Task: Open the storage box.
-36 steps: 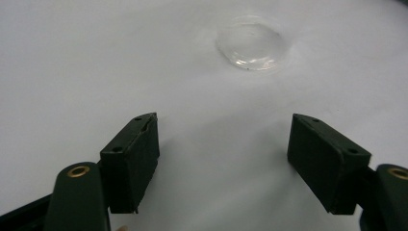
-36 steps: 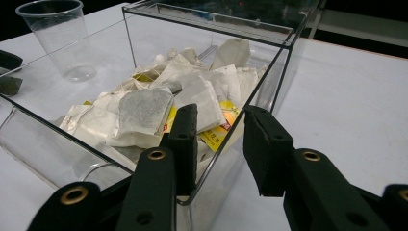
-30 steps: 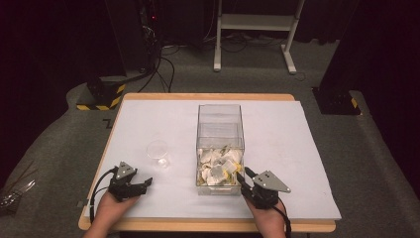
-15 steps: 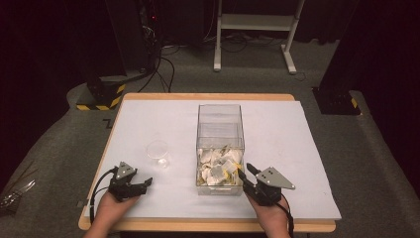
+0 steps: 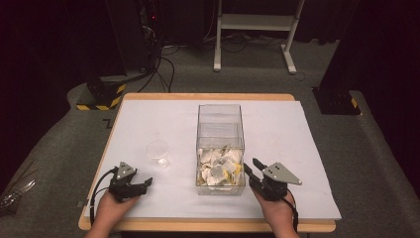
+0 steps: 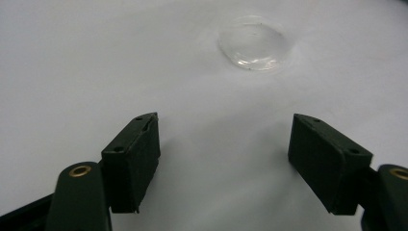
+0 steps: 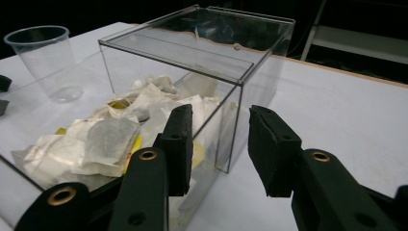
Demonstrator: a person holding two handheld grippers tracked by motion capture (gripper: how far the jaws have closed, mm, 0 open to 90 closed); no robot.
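A clear plastic box (image 5: 220, 126) stands mid-table with no lid, its near half heaped with several tea bags (image 5: 218, 167). Left of it is an empty clear cup (image 5: 157, 151). My right gripper (image 5: 250, 167) hovers at the box's front right corner, open by a narrow gap. In the right gripper view the box's corner edge (image 7: 234, 130) shows between the jaws of this gripper (image 7: 219, 130), untouched, with the tea bags (image 7: 106, 134) and cup (image 7: 45, 57) to the left. My left gripper (image 5: 146, 184) rests near the front left edge, wide open and empty (image 6: 223, 144), pointing toward the cup (image 6: 254, 43).
A white sheet (image 5: 148, 119) covers the wooden table. On the floor behind are a black stand with yellow-black stripes (image 5: 101, 96), cables (image 5: 166, 64), a white frame's legs (image 5: 252, 29) and a dark base (image 5: 337, 101) at the right.
My right gripper has shifted slightly beside the box's front right corner. The left gripper, the cup and the box have stayed put.
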